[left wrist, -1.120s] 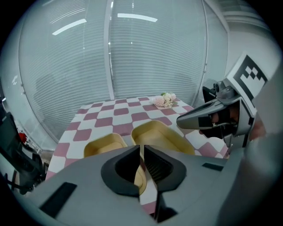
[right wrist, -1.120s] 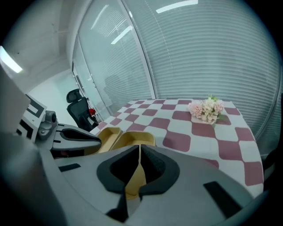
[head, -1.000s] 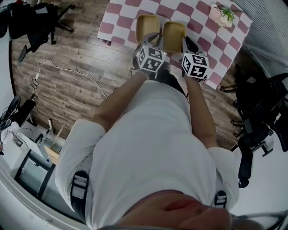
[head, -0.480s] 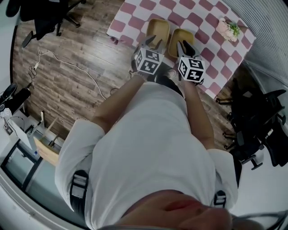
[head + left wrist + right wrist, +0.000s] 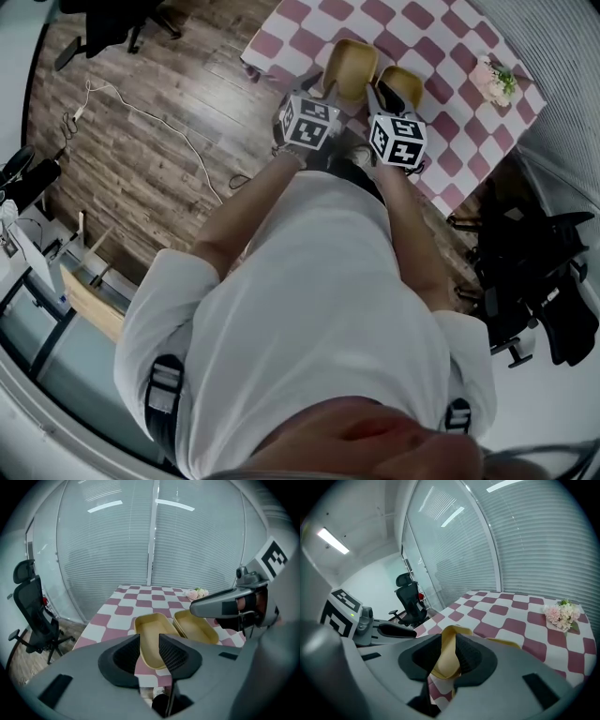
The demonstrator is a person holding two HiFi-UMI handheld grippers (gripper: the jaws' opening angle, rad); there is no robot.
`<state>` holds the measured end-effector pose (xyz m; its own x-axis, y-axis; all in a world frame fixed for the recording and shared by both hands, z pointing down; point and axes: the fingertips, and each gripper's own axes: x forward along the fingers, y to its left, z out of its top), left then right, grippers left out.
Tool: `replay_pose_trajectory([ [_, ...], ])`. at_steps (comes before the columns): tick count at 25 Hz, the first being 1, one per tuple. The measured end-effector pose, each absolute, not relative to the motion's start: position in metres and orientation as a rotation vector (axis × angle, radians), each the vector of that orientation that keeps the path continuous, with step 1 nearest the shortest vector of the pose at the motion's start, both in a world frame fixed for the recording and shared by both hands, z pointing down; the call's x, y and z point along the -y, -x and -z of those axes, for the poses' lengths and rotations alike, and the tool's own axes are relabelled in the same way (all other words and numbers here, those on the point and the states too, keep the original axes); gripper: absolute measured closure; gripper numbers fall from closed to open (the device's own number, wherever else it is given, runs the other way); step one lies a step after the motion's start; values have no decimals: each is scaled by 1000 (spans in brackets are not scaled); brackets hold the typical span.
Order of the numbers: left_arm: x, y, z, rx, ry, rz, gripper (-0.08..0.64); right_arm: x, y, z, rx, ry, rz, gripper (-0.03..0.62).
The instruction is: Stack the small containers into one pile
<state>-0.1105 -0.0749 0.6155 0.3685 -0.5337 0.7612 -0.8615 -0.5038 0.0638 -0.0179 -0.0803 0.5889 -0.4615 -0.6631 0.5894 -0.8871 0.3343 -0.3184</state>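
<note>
Two shallow yellow containers lie side by side on a pink-and-white checked table (image 5: pixel 441 56): the left container (image 5: pixel 349 67) (image 5: pixel 152 641) and the right container (image 5: pixel 405 86) (image 5: pixel 196 626). Both rest flat, apart from each other. My left gripper (image 5: pixel 325 89) (image 5: pixel 149 649) hovers over the near end of the left container, jaws a little apart with nothing between them. My right gripper (image 5: pixel 383 94) (image 5: pixel 449 651) (image 5: pixel 220 607) hangs above the near left edge of the right container, jaws also slightly apart. A yellow container wall (image 5: pixel 446 656) shows through that gap, beyond the jaws.
A small bunch of pink flowers (image 5: pixel 497 80) (image 5: pixel 562 613) sits at the table's far right corner. Black office chairs stand right of the table (image 5: pixel 530 281) and left of it (image 5: pixel 33 616). A white cable (image 5: pixel 159 122) trails over the wooden floor. Window blinds back the table.
The head view has swung, so the table and containers sit further right in it. Both grippers now reach over the containers' near ends. The containers have not moved on the table.
</note>
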Motion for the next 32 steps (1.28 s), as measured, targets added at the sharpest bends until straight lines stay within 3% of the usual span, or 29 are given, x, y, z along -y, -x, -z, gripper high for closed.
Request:
replay_pose_trajectory([
  [17,99,117,-705,1155,-2034,-979,436,85,18,-648,2141,-1390,-964,491],
  [18,100,118,-706,1169,-2026,-968,461,85,18,-649,2138,-1394,-964,491],
  [22,104,123,-705,1209,-2004,-913,511,82,18,-648,2127,-1403,-967,491],
  [32,110,131,-660,1245,-2016,-790,517,83,18,-630,2142,-1432,-971,489],
])
